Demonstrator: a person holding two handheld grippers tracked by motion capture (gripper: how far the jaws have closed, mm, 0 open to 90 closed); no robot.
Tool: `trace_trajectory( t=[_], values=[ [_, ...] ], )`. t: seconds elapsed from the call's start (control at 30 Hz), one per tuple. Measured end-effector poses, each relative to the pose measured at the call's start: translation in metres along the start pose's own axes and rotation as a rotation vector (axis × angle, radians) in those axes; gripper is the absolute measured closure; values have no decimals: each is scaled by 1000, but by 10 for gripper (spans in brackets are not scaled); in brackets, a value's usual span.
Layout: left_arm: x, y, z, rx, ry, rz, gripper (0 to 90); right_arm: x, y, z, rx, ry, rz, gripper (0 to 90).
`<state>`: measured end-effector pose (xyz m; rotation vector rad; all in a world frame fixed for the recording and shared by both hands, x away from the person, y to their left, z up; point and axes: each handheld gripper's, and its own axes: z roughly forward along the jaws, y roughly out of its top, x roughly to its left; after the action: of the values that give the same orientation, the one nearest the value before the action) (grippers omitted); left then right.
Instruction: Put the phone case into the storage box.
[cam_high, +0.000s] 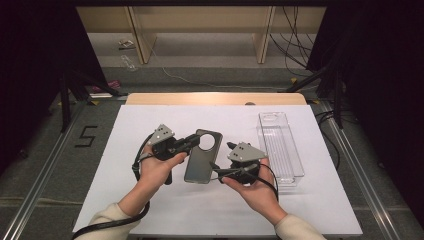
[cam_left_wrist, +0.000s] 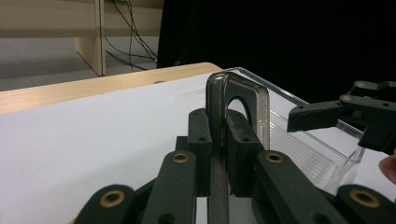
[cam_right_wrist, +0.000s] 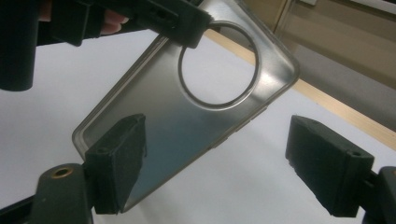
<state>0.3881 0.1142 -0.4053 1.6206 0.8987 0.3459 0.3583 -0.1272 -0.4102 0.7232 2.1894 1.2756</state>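
Your left gripper (cam_high: 192, 140) is clamped on the phone case (cam_high: 202, 156), pads pinching its top edge beside the round camera cutout; the left gripper view shows the case (cam_left_wrist: 219, 121) edge-on between the jaws, held firm. Your right gripper (cam_high: 220, 170) stands wide, nothing pressed: in the right gripper view the case (cam_right_wrist: 187, 126) sits ahead of and between the jaws, touching neither pad as far as I can tell. The case hangs above the white mat (cam_high: 150, 200), mid-table, tilted. Looks like a handover or a drop into the clear tray (cam_high: 280, 147). If you regrip, take the lower end with the right, pads flat on both faces, well away from the left jaws, and release the left only once the right has bitten. The case is thin and flexible, so it'll bend if you grab a corner. The tray is just beside your right hand, with thin clear walls that are hard to see: lift over the rim, don't sweep through it. Plenty of free mat left and near; far edge is well clear.
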Motion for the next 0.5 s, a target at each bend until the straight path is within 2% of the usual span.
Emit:
trace_trajectory(
  t=[0.27,0.37,0.5],
  values=[
    [-3,0,1,0,-3,7,815,-8,1,3,-14,-19,38,267],
    [-3,0,1,2,-5,9,815,-9,3,5,-21,-32,37,268],
    [-3,0,1,0,-6,15,815,-13,3,5,-29,-41,62,268]
  ],
)
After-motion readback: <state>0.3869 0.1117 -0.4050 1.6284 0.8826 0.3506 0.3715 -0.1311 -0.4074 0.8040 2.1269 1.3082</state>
